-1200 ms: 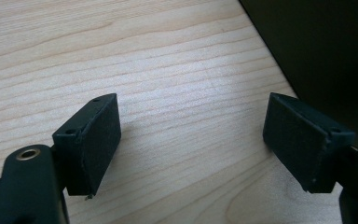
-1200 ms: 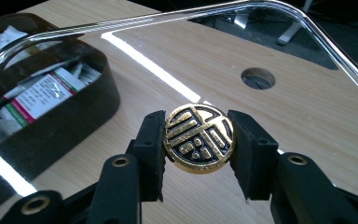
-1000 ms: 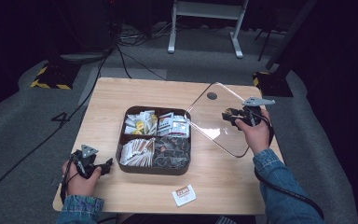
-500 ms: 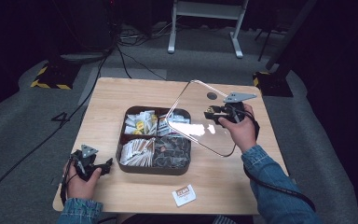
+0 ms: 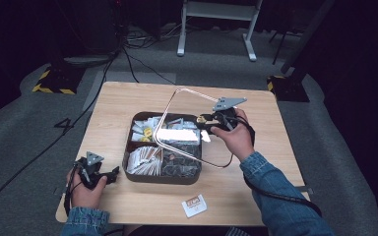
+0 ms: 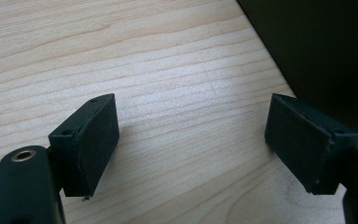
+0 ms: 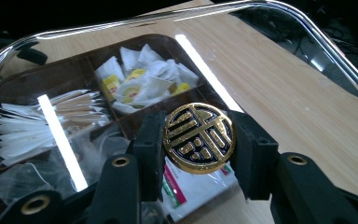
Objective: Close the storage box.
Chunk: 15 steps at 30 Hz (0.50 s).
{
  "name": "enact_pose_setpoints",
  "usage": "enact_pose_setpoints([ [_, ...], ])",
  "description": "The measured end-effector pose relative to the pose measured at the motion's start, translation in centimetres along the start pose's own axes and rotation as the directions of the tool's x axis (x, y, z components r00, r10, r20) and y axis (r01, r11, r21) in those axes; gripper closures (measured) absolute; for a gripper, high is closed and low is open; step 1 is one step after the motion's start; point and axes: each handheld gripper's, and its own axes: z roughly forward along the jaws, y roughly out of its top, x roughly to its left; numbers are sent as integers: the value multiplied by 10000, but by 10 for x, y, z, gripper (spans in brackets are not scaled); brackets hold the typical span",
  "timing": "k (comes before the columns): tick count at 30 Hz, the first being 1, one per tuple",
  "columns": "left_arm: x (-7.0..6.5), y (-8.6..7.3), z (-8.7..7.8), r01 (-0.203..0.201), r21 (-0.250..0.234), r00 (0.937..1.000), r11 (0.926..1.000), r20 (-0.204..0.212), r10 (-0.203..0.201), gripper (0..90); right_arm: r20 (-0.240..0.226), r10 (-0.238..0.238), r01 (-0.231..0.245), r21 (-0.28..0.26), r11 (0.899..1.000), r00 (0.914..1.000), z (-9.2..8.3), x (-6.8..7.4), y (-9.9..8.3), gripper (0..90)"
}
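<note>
Nearest, a small white sachet lies loose on the light wood tabletop. Left gripper rests w/ fingers apart, nothing btwn them. Dark brown divided box of sachets sits mid-tabletop. Right gripper has fingers clamped on the round gold-and-black knob of the clear rounded-square lid, held tilted over the box. Judgement: lid is in transit; seating it squarely on the box is left.

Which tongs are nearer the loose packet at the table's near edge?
Left, by a little, I judge. The left tongs sit leftward of the packet; the right tongs hold the clear lid's knob farther back.
</note>
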Motion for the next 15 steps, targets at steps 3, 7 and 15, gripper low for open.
enact_pose_setpoints([
  [3,0,1,1,20,-2,10000,10000,-8,-20,176,-182,-180,182,104,9998,9997,8,7,5,589],
  [7,0,1,1,-17,1,10000,10000,6,17,172,-401,-339,348,225,9991,9986,19,14,10,589],
  [15,0,1,1,-44,26,10000,10000,23,44,171,-878,-619,655,384,9971,9942,38,27,19,589],
])
